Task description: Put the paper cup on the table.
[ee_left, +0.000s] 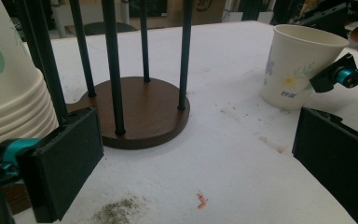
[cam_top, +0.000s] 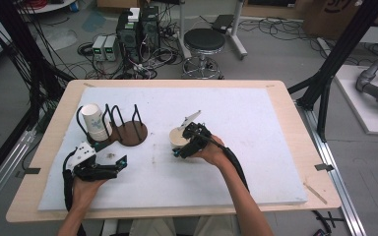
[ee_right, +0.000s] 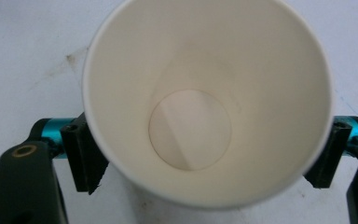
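A white paper cup (cam_top: 179,137) (ee_left: 298,70) (ee_right: 205,93) with a flower print stands upright and empty on the white mat. My right gripper (cam_top: 181,145) (ee_right: 205,156) comes down over it with one jaw on each side of the cup, below the rim; the pads do not visibly press the wall. A stack of paper cups (cam_top: 94,120) (ee_left: 9,102) lies on its side in a black wire rack on a round brown base (cam_top: 130,132) (ee_left: 144,112). My left gripper (cam_top: 119,167) (ee_left: 198,158) rests open near the rack, nothing between its jaws.
The white mat (cam_top: 256,123) covers a wooden table (cam_top: 295,113). Some dark crumbs (ee_left: 119,210) and a small orange scrap (ee_left: 201,199) lie in front of the left gripper. Beyond the table stand a stool (cam_top: 204,42) and computer boxes (cam_top: 138,29) among cables.
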`<state>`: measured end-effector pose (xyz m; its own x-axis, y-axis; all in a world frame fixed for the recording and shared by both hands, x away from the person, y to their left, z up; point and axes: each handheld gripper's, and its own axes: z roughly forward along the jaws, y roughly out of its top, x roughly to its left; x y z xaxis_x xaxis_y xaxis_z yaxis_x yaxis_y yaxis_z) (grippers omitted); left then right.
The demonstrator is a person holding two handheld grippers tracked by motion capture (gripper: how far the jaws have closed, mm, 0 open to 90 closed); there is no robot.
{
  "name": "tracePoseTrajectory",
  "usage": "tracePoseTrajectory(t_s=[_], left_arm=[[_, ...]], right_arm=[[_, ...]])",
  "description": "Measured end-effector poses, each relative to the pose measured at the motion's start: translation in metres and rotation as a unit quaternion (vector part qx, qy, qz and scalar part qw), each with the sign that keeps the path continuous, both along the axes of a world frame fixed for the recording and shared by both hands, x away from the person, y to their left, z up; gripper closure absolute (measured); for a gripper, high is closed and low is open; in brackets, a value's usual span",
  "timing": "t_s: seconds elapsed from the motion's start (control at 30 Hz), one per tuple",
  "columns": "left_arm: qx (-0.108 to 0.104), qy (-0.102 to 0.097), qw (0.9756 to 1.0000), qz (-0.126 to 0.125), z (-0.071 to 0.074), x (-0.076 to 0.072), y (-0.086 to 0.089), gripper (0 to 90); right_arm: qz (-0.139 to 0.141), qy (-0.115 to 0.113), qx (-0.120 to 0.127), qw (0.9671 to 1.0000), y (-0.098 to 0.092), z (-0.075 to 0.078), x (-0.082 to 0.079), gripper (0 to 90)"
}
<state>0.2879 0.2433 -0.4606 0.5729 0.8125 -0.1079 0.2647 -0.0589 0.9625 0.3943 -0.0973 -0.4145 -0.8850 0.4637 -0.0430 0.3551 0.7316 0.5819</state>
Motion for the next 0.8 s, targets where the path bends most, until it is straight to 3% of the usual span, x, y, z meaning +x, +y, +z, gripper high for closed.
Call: tracePoseTrajectory(t_s=[0.33,0.57,0.8], left_arm=[[0.001,0.001,1.0,0.0,0.0,0.0,0.0,1.8],[0.0,0.001,1.0,0.0,0.0,0.0,0.0,1.8],[0.001,0.002,1.0,-0.001,0.0,0.0,0.0,1.8]], right_arm=[[-0.018,-0.002,0.02,0.9996,-0.024,-0.002,-0.009,18.4],[-0.029,-0.02,0.044,0.9984,-0.044,0.001,-0.016,18.4],[-0.055,-0.043,0.093,0.9932,-0.073,0.003,-0.033,18.5]])
